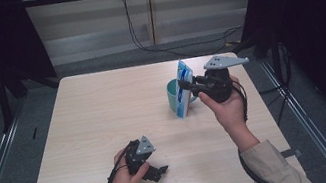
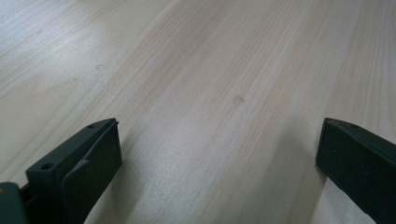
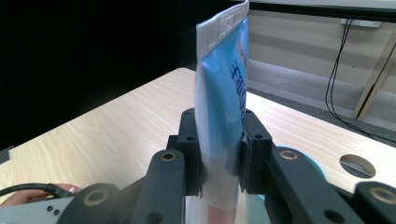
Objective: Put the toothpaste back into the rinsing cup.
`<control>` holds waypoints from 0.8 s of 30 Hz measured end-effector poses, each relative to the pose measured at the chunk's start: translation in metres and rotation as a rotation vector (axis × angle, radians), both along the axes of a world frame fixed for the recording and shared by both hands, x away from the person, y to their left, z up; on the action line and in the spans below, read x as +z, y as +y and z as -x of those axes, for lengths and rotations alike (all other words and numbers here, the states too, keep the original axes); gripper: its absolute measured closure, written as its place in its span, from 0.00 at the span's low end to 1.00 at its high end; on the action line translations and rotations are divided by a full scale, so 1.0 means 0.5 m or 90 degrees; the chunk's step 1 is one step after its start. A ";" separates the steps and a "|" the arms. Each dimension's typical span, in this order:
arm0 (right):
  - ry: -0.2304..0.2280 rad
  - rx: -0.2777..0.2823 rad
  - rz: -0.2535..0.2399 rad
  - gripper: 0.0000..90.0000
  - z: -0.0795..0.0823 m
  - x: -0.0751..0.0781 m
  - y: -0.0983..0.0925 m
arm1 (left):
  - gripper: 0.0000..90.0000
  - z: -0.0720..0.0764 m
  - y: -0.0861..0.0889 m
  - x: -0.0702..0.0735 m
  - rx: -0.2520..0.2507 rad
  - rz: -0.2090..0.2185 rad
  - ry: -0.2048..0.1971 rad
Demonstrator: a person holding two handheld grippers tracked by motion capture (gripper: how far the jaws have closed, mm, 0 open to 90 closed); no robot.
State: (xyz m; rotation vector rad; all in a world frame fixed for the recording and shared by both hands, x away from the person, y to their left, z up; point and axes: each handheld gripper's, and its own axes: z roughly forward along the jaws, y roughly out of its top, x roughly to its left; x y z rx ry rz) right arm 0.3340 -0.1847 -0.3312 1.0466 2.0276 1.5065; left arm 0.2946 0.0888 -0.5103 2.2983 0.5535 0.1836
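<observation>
- Now the right tool (image 1: 185, 86) pinches a blue-and-white pouch (image 1: 182, 88), held upright above the table (image 1: 94, 114), just beside a teal cup (image 1: 172, 95).
- Left tool (image 1: 161, 171) rests low on the table, jaws spread wide, nothing between them.

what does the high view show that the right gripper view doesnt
High view alone: the teal cup on the table behind the packet, the left claw resting open on the table near the front edge, and both of the person's forearms.

Right gripper view alone: a close look at the right claw with its jaws pressed on both faces of the blue and white packet, plus a round hole in the tabletop.

Both: the wooden table, the upright packet held by the right claw, and the wall cables.
</observation>
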 end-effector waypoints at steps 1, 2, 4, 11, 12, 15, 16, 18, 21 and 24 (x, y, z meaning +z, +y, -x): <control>-0.001 -0.001 0.001 0.82 -0.002 0.003 0.000 | 0.00 0.000 0.000 0.000 0.000 0.000 0.000; -0.001 -0.002 0.000 0.82 -0.003 0.005 0.001 | 0.00 0.000 0.000 0.000 0.000 0.000 0.000; -0.002 -0.004 -0.001 0.82 -0.007 0.010 0.002 | 0.00 0.000 0.000 0.000 0.000 0.000 0.000; -0.008 -0.015 0.002 0.82 -0.023 0.027 0.005 | 0.00 0.000 0.000 0.001 -0.003 -0.004 -0.002; -0.008 -0.015 0.000 0.82 -0.026 0.028 0.006 | 0.00 0.000 0.001 0.001 -0.003 -0.005 -0.001; -0.010 -0.021 -0.005 0.82 -0.035 0.031 0.007 | 0.00 0.000 0.000 0.000 0.000 -0.002 -0.001; -0.010 -0.022 -0.005 0.82 -0.038 0.033 0.007 | 0.00 0.000 0.001 0.001 -0.002 -0.003 0.000; -0.010 -0.023 -0.006 0.82 -0.042 0.034 0.008 | 0.00 0.000 0.001 0.001 -0.002 -0.003 0.000; -0.010 -0.031 0.002 0.82 -0.053 0.043 0.008 | 0.00 0.000 0.001 0.001 -0.002 -0.004 -0.001; -0.013 -0.038 0.003 0.82 -0.062 0.049 0.006 | 0.00 -0.001 0.001 0.001 -0.004 -0.006 -0.001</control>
